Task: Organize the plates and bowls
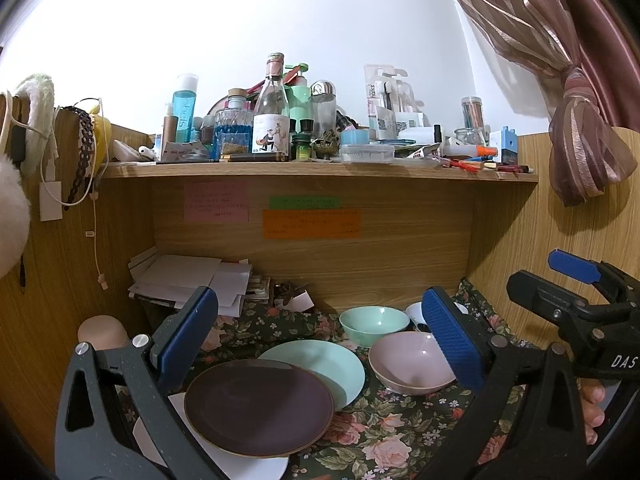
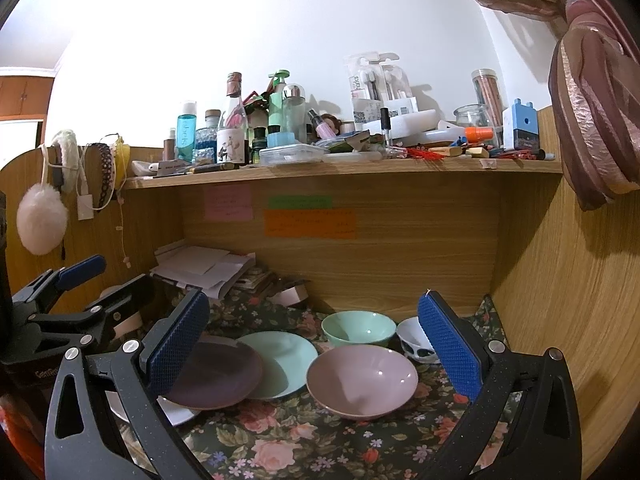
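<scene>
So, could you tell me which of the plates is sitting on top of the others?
The dark purple plate: it overlaps the mint green plate and covers the white plate.

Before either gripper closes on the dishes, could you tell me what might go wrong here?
1. The purple plate overlaps the green plate and a white plate; lifting one may drag or tip the others.
2. The white bowl sits tight behind the pink bowl and beside the green bowl; a finger could knock a neighbour.
3. The floral cloth may bunch if dishes are slid.
</scene>
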{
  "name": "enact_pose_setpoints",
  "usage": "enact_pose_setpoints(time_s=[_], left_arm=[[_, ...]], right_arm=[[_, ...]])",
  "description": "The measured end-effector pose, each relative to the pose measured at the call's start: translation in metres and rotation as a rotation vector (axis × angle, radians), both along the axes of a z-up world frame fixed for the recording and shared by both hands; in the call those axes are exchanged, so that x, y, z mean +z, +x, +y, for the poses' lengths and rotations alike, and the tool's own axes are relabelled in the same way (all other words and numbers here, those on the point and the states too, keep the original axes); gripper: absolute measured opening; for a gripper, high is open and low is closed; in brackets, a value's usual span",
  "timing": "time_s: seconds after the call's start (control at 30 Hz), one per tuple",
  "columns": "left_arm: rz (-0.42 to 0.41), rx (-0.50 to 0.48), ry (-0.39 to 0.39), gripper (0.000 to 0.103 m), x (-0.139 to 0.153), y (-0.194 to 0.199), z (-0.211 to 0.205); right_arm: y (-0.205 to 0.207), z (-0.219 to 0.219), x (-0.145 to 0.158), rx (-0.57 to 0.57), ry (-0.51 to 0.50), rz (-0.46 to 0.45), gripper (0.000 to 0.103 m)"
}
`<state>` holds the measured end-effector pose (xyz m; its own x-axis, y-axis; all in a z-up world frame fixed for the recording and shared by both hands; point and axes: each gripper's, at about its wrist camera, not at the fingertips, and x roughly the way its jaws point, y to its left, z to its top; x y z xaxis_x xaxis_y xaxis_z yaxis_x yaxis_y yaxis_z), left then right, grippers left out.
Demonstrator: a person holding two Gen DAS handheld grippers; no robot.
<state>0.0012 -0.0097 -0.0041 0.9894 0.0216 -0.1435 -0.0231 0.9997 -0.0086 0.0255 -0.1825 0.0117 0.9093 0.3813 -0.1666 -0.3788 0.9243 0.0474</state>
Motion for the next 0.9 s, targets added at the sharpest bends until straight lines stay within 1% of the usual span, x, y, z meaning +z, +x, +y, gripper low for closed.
enact_pose_setpoints(time_s=[0.63,0.77,0.9], left_arm=[[0.004,0.014,-0.008,0.103,0.000,0.002,0.008],[0.016,0.015,-0.010,0.103,-0.004,0.006,0.012],[0.049,0.003,-0.018,0.103,-0.011,0.014,0.019]], right_arm=[[0.002,0.007,-0.001,0.008,-0.002,0.004,0.103],[0.010,0.011,-0.003,0.010,-0.006,0.018,0.103],[0.021,0.019,-0.010,0.020,-0.016,0.044,0.103]])
